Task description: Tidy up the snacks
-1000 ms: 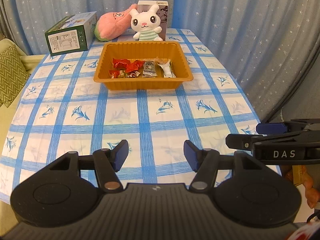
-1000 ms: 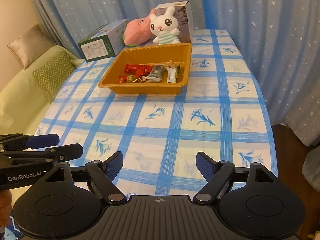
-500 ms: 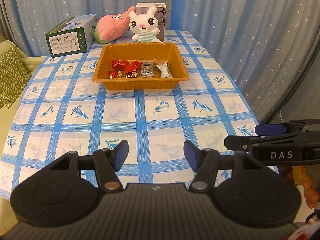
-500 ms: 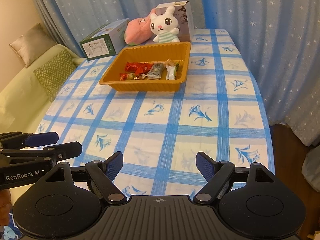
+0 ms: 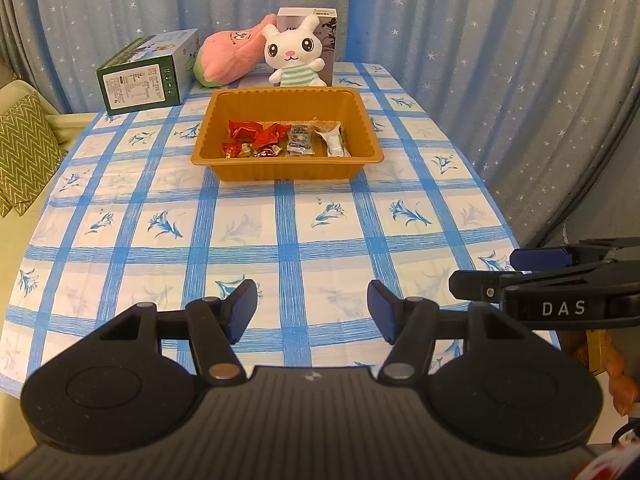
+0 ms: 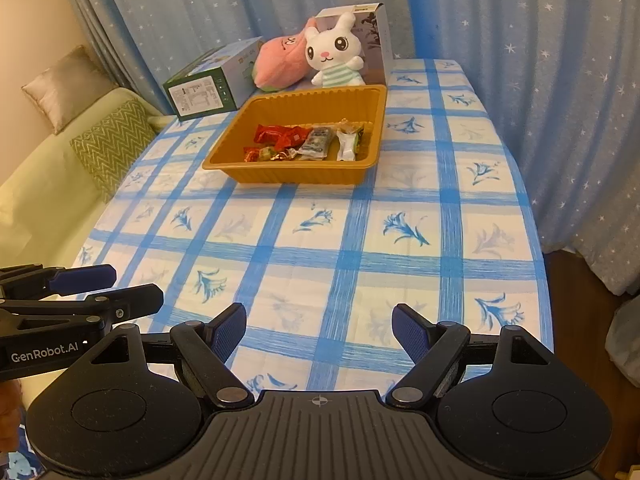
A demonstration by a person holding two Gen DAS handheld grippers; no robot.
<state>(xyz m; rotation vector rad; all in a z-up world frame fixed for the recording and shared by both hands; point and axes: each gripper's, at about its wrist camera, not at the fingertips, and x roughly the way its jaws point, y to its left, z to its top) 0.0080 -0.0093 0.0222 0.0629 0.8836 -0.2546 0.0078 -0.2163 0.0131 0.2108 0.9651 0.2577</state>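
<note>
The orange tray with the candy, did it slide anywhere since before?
No. The orange tray sits in the same spot in front of the bunny toy; only the cameras pulled back a little.

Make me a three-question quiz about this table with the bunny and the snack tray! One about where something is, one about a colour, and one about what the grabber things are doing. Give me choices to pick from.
1. Where are the snack packets?
A. spread over the tablecloth
B. inside the tray
C. on the green box

2. What colour is the tray?
A. orange-brown
B. white
C. purple

3. How are the left gripper and right gripper?
A. both shut on a snack
B. one open, one shut
C. both open and holding nothing

Answers:
1. B, the red and pale packets all lie on the tray's floor, none on the tablecloth.
2. A, its walls and rim are orange-brown in both views.
3. C, each pair of blue-padded fingers stands wide apart over the near table with only cloth between them.
</note>
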